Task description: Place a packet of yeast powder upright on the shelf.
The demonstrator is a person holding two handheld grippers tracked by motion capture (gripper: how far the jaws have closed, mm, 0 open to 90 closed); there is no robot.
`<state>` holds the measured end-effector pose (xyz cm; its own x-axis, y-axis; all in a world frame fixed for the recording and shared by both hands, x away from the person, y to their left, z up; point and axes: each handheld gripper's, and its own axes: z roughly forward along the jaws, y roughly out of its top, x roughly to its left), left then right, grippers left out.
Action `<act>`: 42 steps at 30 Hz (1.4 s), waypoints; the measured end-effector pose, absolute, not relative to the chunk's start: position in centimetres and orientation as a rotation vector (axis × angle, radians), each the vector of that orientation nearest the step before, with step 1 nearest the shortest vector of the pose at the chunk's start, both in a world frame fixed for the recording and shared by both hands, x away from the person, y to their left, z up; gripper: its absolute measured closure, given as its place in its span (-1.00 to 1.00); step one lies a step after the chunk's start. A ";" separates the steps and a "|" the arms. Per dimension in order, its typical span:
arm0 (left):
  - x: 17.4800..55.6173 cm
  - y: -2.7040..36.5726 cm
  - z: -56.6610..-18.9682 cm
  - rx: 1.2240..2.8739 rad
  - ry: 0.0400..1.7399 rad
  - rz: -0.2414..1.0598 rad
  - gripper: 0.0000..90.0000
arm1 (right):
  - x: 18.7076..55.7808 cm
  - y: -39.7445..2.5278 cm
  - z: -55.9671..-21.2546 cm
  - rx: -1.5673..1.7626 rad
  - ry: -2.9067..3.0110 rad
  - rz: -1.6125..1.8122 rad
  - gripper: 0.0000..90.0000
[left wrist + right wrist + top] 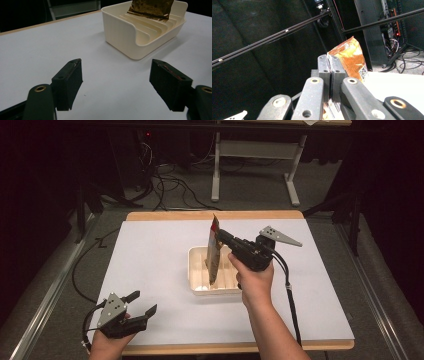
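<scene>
Pinching the top edge of an orange snack packet (pixel 214 251), the right gripper (pixel 223 237) has its fingers (pixel 323 75) pressed fully together on the thin seam, and the packet hangs upright with its lower end down inside the cream ribbed tray (pixel 196 279) near the middle of the white surface (pixel 150 265). The left gripper (pixel 141 304) rests low at the near left corner, its fingers (pixel 68 83) spread wide and holding nothing.

The grip looks narrow, taken only at the seam, so the packet could swing or twist as it is moved, or slip out if the foil is slick. Let go from this height, it may tip over the tray wall instead of lying flat in the grooves. The tray seems light and nothing steadies it, so a dragging packet could shift it.

From the left gripper view the packet's bottom (pixel 151 8) shows meeting the tray ribs, which the high view leaves unclear. The right gripper view shows the closed pinch and the packet's printed face (pixel 351 59) up close.
</scene>
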<state>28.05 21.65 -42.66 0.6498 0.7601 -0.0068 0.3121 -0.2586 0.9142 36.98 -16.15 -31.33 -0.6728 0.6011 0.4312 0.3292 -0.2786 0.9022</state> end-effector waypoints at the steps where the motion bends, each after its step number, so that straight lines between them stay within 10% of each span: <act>1: 28.1 21.6 -42.6 1.841 0.855 0.547 -0.41 | 37.1 -16.0 -31.4 1.163 1.757 2.058 1.00; 42: 27.9 21.6 -42.6 1.840 0.846 0.543 -0.41 | 39.6 -13.3 -34.8 1.246 1.816 1.949 1.00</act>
<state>27.89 21.63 -42.57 0.6550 0.7556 -0.0076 0.3078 -0.2576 0.9159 39.61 -13.25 -34.77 -0.6244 0.6500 0.4331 0.3860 -0.2253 0.8946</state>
